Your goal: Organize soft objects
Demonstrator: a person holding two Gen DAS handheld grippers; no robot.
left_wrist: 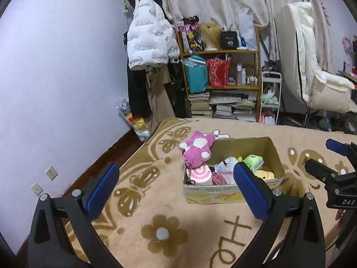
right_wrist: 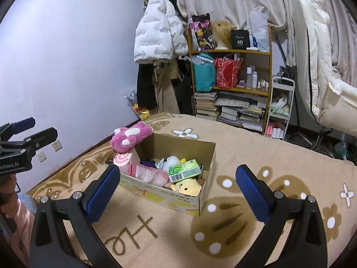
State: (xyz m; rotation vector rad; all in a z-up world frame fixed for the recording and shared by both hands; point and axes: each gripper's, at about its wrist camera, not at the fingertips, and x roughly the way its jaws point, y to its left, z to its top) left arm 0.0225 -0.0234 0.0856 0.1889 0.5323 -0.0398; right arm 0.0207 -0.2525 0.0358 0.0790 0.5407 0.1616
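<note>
Both tongs hover level above the blanket, side by side, fingers spread wide and holding nothing. The cardboard box of soft toys sits just ahead between the left gripper and right gripper; a pink plush lies draped over its far-left corner.

Hidden behind the left gripper's right finger: part of the cardboard box's front wall and the pink cloth inside. Cut off by the frame's right edge: the right gripper. Buried under the green tissue pack: most of the yellow plush. Too small to read: print on the box front.
</note>
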